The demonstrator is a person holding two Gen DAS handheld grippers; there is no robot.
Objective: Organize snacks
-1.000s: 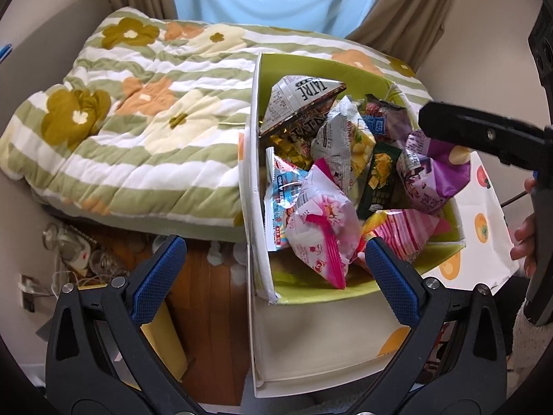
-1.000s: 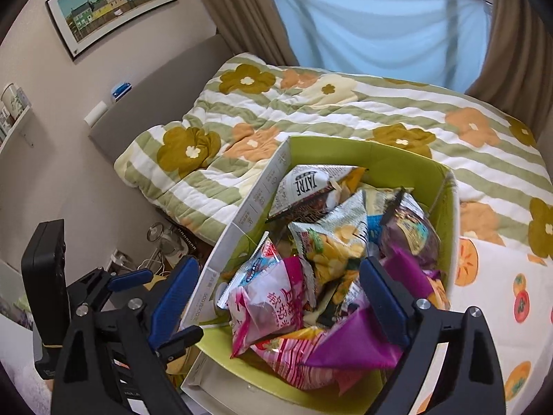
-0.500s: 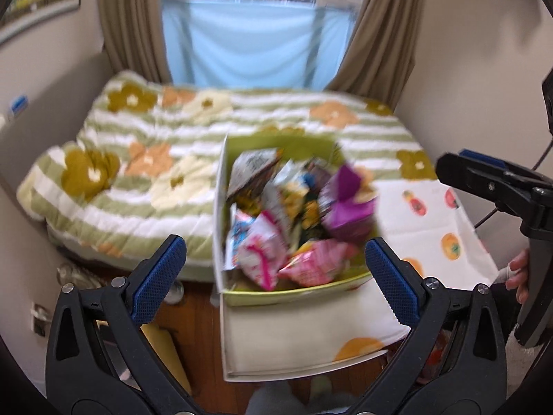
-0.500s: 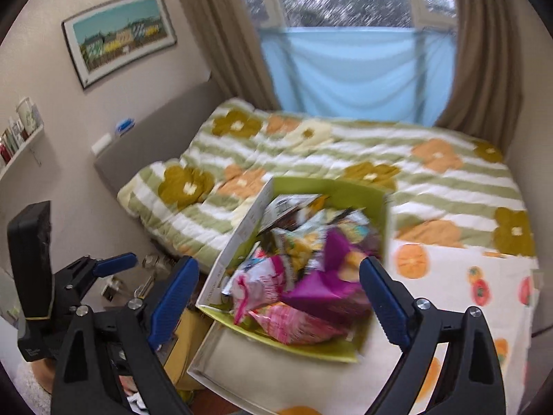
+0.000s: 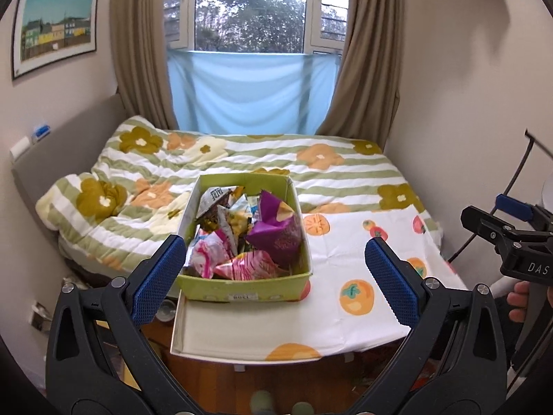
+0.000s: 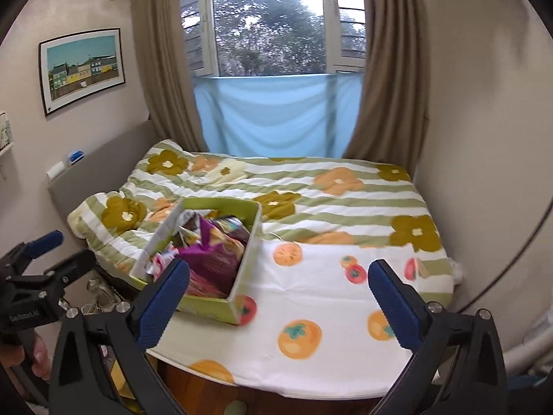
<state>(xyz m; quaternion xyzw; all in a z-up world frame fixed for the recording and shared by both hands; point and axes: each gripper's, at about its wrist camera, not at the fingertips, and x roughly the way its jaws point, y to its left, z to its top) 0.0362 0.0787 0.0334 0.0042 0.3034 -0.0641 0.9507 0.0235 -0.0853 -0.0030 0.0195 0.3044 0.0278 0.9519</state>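
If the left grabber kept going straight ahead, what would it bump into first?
Most likely the green snack box, which lies straight ahead between the open left gripper's fingers. Nothing appears in the way, though depth is hard to judge.

1 snack box [image 5: 242, 285], 2 claws [image 5: 273, 276]

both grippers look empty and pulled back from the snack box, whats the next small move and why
Probably nothing more than lowering both grippers to rest. The left gripper and right gripper stand open with nothing between the pads, and the snack bags all sit inside the green box on the bed, so the sorting looks finished.
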